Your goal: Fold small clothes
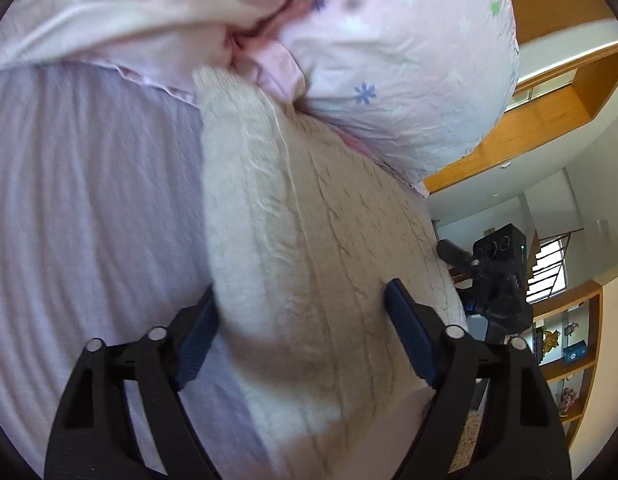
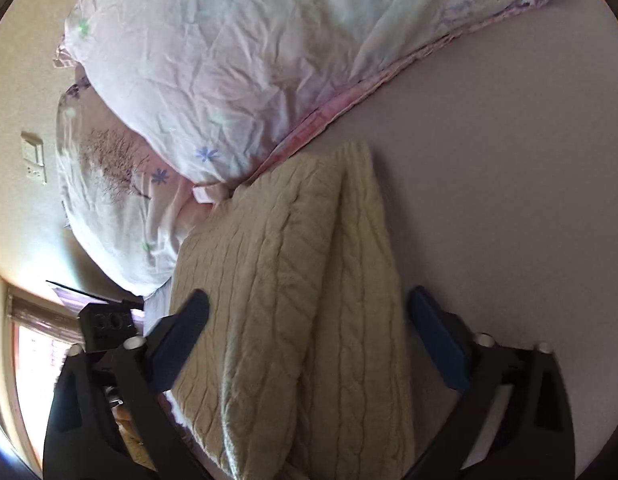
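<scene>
Cream cable-knit fills the space right in front of my left tool (image 1: 301, 312): the folded sweater (image 1: 309, 240) lies between its two blue-padded fingers (image 1: 409, 332), which stand wide apart and clamp nothing, one on each side of the bundle. I see the same from the right wrist camera, where my right tool (image 2: 309, 332) is also spread open, its fingers (image 2: 441, 344) straddling the sweater (image 2: 301, 300) without pinching it. From this side the garment shows as two long stacked layers with a lengthwise fold line running away from me, its cable ribs plain to see. It rests on the bed, on a pale lilac sheet (image 1: 89, 200) that looks faintly ribbed in the left view and smooth grey-mauve (image 2: 509, 160) in the right. The far end of the sweater touches a pink pillow (image 1: 409, 80) printed with small blue, white and green flowers, crumpled and puffed, with a darker pink trim along its edge (image 2: 329, 116). A second pink floral piece of bedding (image 1: 129, 12) lies beside it. Past the bed's edge I can make out the other handheld unit with its black camera block (image 1: 501, 248), wooden shelving (image 1: 565, 92) on a pale wall, and a bright window (image 1: 549, 272). In the right view a wall switch plate (image 2: 35, 160) sits off to the left.
</scene>
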Demonstrator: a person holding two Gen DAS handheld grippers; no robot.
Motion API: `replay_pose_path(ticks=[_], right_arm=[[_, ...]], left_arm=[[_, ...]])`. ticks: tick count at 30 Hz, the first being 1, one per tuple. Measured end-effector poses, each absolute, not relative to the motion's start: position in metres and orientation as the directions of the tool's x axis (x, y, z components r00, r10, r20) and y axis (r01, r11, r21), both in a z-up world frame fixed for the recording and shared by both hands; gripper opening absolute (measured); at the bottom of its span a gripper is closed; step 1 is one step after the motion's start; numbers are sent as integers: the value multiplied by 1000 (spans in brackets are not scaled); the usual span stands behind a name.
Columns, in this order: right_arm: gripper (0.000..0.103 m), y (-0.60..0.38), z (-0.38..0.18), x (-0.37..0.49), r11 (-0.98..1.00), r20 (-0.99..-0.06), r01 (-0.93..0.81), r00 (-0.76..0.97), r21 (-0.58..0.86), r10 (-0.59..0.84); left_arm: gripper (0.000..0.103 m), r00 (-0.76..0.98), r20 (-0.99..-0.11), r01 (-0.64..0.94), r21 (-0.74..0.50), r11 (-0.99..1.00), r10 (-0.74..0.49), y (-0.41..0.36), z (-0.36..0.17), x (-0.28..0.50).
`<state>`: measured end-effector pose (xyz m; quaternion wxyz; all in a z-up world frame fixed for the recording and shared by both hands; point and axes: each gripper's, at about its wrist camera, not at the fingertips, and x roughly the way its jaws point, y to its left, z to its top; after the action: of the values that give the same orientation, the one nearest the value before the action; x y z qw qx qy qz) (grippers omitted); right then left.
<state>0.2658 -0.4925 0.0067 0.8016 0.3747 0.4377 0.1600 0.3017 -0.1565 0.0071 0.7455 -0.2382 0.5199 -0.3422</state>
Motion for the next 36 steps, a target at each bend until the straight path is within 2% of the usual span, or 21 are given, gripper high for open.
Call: replay_pose_path(ticks=[1,3,5,7,10,12,13,14,15,16,17,18,21,22,23,24,28,32,34,35,36], right_arm=[[56,-491,4,265,687,-601,85,569,722,561],[41,-489,0,260,658,-559,60,590,750,583],[38,-482,3,253,645,-533,51,614,762,582],[35,-467,11,249,636,-503,3,615,772,607],[34,-425,27,250,629,-459,-123,580,768,674],[37,-389,31,258,697,-517,-169,555,697,652],[42,-374,33,263,758,-578,-158,555,633,598],[48,-370,36,264,795,-607,-133,575,592,549],[60,-370,42,261,819,-609,-105,616,565,499],[67,-372,50,255,820,-574,-103,666,563,477],[68,-375,60,246,801,-498,-136,720,583,484],[68,-375,67,242,789,-460,-165,735,592,498],[66,-358,70,252,802,-504,-178,695,571,513],[57,-347,64,261,814,-546,-171,664,555,512],[43,-345,57,266,822,-580,-162,636,545,510],[11,-346,49,270,831,-608,-145,616,538,501],[10,-377,34,275,790,-583,31,694,612,423],[12,-374,33,268,837,-644,88,684,539,343],[20,-371,49,246,869,-630,80,721,489,288],[31,-370,55,235,890,-632,95,737,447,239],[68,-374,59,221,907,-630,112,753,407,190]], left_arm=[[83,231,-609,262,-712,651,-759,-160,6,302],[66,243,-599,256,-719,646,-763,-164,4,305],[43,253,-579,258,-732,630,-775,-157,1,301],[39,257,-530,271,-763,587,-808,-140,12,303],[39,347,-531,361,-686,632,-773,-117,39,276],[43,426,-569,371,-599,710,-703,-97,52,265],[49,450,-605,364,-547,754,-657,-89,55,263],[55,478,-657,332,-479,812,-583,-79,55,259],[56,495,-681,304,-446,842,-539,-68,55,257],[61,522,-693,280,-413,867,-498,-51,56,248],[71,563,-693,270,-362,892,-451,-42,60,237],[77,591,-690,269,-320,908,-418,-35,62,228],[90,636,-695,249,-226,942,-335,-36,69,204],[101,650,-696,228,-203,952,-304,-32,70,198],[101,680,-687,194,-170,966,-257,-36,71,188],[101,689,-684,185,-155,970,-241,-34,70,182],[101,702,-682,166,-123,979,-204,-47,69,158],[101,678,-700,173,-143,974,-224,-56,57,143],[101,658,-720,164,-147,976,-219,-62,49,139],[101,649,-732,152,-141,978,-207,-66,46,137],[101,648,-735,148,-139,979,-202,-68,43,135]])
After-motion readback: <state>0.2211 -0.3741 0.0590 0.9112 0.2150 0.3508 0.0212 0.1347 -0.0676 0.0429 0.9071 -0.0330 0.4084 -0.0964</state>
